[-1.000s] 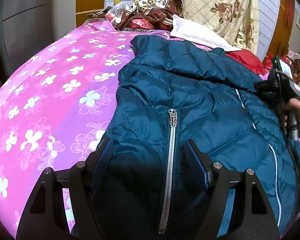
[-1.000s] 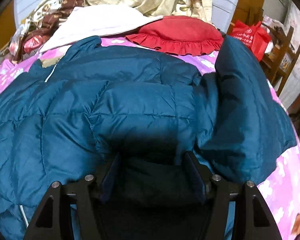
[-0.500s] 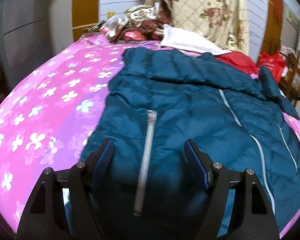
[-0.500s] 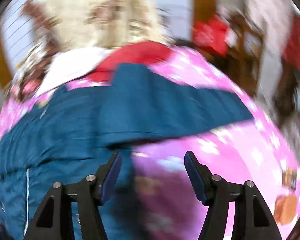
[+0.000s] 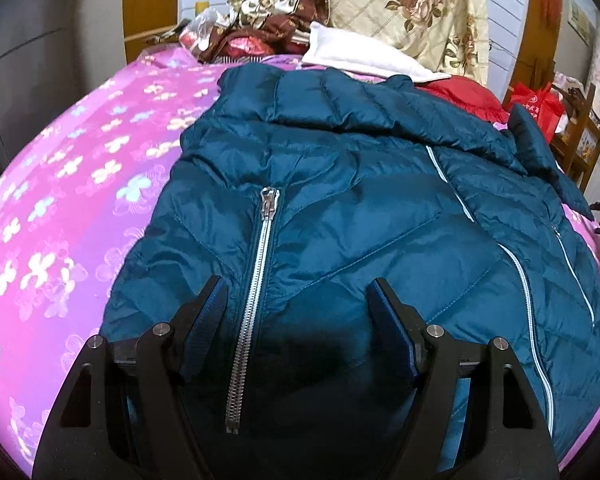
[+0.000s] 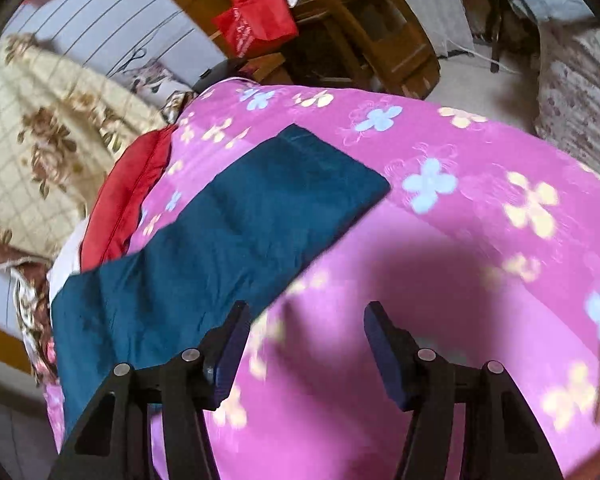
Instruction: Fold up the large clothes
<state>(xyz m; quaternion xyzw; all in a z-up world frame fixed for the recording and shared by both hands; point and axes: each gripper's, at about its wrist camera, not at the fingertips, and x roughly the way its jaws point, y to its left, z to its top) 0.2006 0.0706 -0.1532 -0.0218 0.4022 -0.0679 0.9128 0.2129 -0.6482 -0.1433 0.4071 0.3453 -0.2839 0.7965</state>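
My left gripper (image 5: pixel 296 320) hangs over the hem of the teal quilted down jacket (image 5: pixel 340 208), jaws spread, nothing held; silver zipper (image 5: pixel 256 280) runs straight ahead. My right gripper (image 6: pixel 306 340) is spread and empty over bare sheet. The flat teal sleeve (image 6: pixel 236 224) lies ahead-left of it, long axis slanting away to its cuff; right is nearer, likely its grab. Surface: pink flowered bedsheet (image 6: pixel 480 216). Beyond: red cushion (image 6: pixel 124 200), floral cream quilt (image 5: pixel 412 12), red bag (image 6: pixel 256 20).
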